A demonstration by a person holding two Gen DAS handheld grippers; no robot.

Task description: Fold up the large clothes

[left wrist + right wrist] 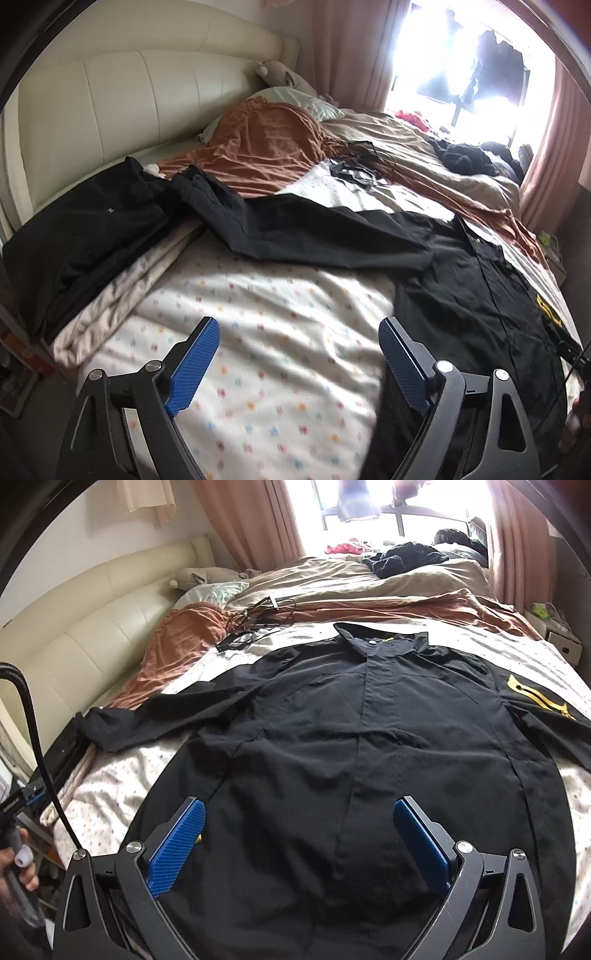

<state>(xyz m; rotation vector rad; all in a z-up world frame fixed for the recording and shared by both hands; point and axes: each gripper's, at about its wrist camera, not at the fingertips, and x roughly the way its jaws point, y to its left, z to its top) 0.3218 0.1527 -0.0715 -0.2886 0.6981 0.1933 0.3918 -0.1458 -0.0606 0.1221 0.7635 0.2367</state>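
Right wrist — right gripper (297,805) spread above black shirt (332,731) | left gripper (299,325) spread — shirt beside.

A rust blanket (266,147) lies rumpled below the cream headboard (122,88), with black cables (251,627) beside it on the dotted sheet (258,332). Pink curtains (251,520) frame the bright window (461,62).

Matt black cloth shirt (332,738); glossy cream leather-look headboard (122,96); textured blue pads (177,845)
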